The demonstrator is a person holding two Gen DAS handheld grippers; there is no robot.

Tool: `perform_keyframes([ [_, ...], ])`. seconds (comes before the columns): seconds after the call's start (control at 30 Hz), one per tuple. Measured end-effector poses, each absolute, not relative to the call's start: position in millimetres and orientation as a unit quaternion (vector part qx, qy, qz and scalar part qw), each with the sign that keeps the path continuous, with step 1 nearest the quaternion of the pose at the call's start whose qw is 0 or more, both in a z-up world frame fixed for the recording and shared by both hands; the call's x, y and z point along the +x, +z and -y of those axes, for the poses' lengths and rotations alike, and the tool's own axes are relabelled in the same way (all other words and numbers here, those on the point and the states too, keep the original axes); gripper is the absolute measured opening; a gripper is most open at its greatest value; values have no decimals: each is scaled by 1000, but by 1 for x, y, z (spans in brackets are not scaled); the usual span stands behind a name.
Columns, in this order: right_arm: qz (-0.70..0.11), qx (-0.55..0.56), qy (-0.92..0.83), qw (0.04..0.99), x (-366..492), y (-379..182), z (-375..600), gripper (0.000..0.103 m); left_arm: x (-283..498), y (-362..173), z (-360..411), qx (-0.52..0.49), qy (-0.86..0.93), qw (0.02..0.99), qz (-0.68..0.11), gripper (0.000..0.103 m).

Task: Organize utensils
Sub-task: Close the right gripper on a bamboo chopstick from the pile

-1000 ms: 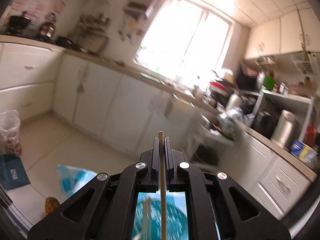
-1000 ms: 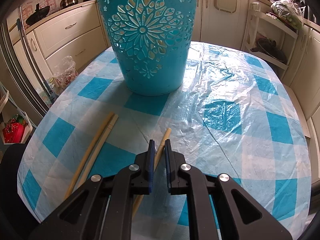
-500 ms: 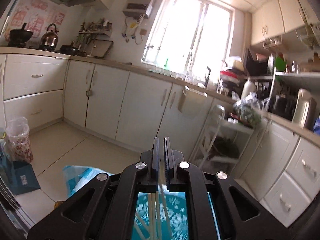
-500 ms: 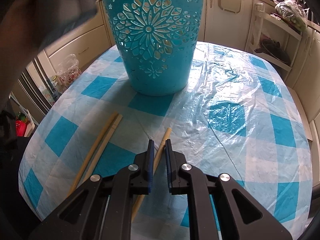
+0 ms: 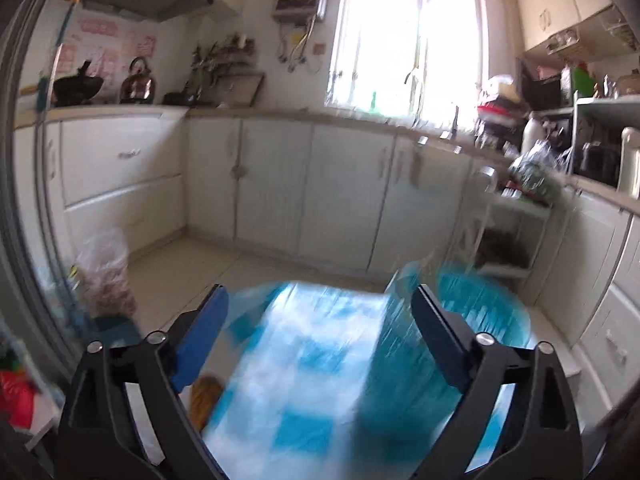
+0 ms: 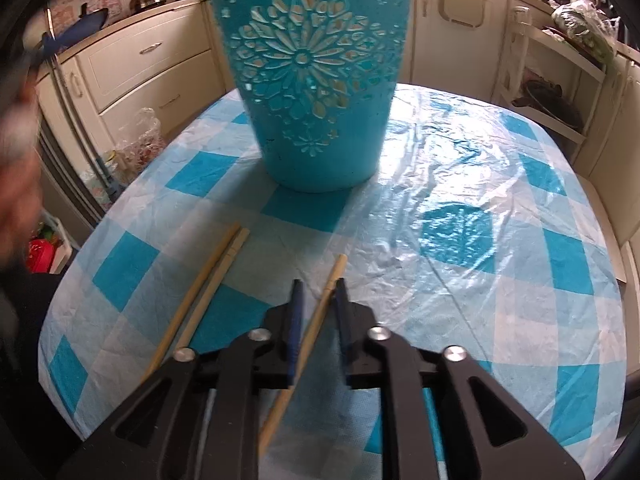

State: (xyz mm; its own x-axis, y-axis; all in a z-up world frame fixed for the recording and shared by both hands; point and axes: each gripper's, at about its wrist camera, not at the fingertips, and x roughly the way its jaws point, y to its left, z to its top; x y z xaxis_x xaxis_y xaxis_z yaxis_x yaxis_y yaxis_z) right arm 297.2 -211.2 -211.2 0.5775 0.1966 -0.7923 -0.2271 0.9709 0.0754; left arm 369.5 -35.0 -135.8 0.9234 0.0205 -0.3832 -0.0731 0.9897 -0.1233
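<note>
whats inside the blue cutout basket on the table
Through the flower cutouts of the basket in the right wrist view, tan slivers show, possibly chopsticks. Its solid wall hides the rest, and the rim opening is out of frame, so the number inside cannot be told.

Left gripper (image 5: 318,312): matte black angular frame, 2 fingers lined with blue pads (image 5: 200,338), 4 round silver screw heads visible, triangular cutouts in the arms. Right gripper (image 6: 318,312): same black frame, blue pads (image 6: 296,320), 4 silver screws, same triangular cutouts. Blurred bare skin of the person's left hand (image 6: 16,184) at left edge of right wrist view, dark clothing below.
</note>
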Motion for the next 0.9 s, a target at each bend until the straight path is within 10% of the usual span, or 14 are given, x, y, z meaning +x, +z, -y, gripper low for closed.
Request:
perform_keyframes([
  [0.5,-441,-26,63,895,298,-211,212,32,390,-240,38,-56,-42,914,-400,95],
  [0.67,-440,-26,69,895,297,-211,212,12,395,-249,41,-52,-46,901,-429,95],
  [0.9,-448,8,84,890,298,-211,220,12,401,-254,32,-73,-49,891,-446,95],
])
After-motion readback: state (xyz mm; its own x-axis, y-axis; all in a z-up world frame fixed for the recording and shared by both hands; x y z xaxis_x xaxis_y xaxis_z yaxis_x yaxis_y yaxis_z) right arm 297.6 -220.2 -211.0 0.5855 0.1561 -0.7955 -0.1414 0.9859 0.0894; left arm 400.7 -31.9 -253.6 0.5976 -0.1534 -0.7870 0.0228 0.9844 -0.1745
